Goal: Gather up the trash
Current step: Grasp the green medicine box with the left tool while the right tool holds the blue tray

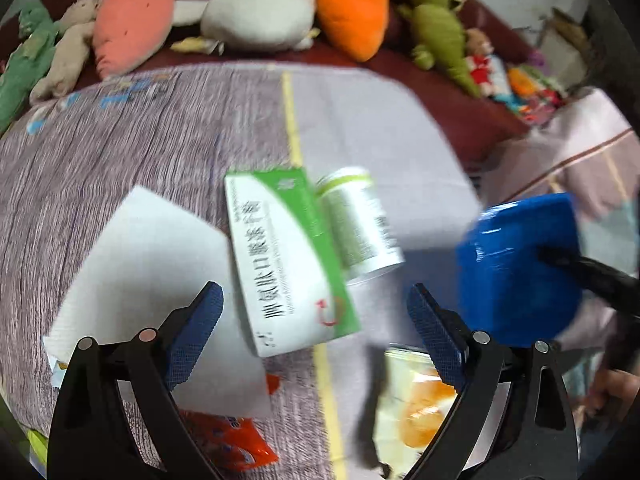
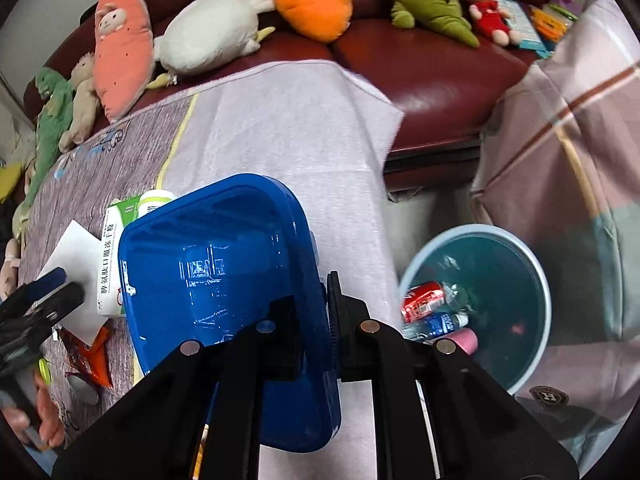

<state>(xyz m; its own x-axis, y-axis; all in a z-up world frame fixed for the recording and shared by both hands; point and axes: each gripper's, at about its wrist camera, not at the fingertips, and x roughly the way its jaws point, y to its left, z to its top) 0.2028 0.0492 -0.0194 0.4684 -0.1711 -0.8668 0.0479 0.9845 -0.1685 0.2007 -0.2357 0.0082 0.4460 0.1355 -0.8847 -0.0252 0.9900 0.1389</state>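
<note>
My right gripper (image 2: 318, 312) is shut on the rim of a blue plastic tray (image 2: 216, 264), which hangs tilted above the table's right side. In the left wrist view the blue tray (image 1: 516, 268) shows at the right, with a black finger on it. My left gripper (image 1: 316, 312) stands open over a green-and-white medicine box (image 1: 288, 256). A white bottle with a green band (image 1: 360, 224) lies beside the box. A white paper sheet (image 1: 148, 264), an orange snack wrapper (image 1: 232, 440) and a clear packet with orange contents (image 1: 416, 404) lie near the left fingers.
A round blue bin (image 2: 536, 280) stands on the floor right of the table, holding a red can (image 2: 424, 300), a bottle and a pink cup. A dark red sofa (image 2: 432, 76) with plush toys runs along the back. A checked cloth (image 2: 580, 128) hangs at right.
</note>
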